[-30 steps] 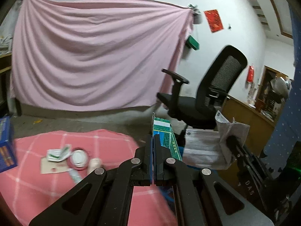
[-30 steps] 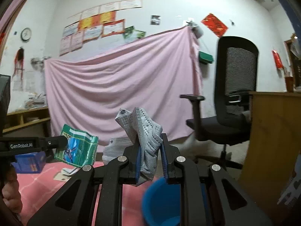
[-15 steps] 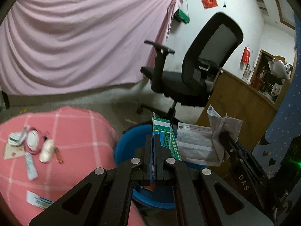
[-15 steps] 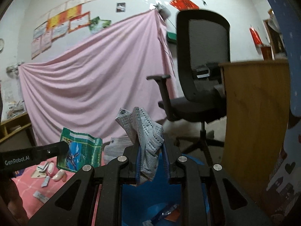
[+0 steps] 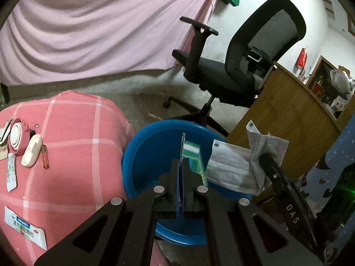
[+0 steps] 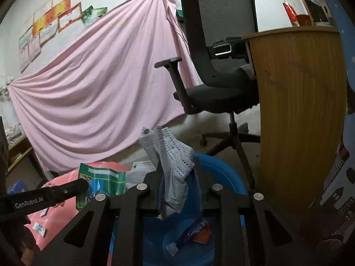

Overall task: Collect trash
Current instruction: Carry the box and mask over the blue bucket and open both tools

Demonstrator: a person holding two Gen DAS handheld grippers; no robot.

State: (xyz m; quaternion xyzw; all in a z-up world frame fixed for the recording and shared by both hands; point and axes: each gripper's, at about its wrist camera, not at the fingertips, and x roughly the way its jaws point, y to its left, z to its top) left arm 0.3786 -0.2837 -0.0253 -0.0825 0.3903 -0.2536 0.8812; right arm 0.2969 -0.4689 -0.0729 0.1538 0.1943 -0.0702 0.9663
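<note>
My left gripper is shut on a green snack packet, seen edge-on, and holds it over the blue bucket. The packet also shows in the right wrist view. My right gripper is shut on a crumpled grey face mask, held above the same bucket. The mask also shows in the left wrist view. A few wrappers lie in the bucket's bottom.
The bed with a pink checked cover lies left of the bucket, with a sachet, a white case and other small items. A black office chair and a wooden desk stand close behind and right.
Both grippers have moved right and tilted down, from over the bed to above the blue bucket, each still holding its item. The bucket's inside has come into view.
</note>
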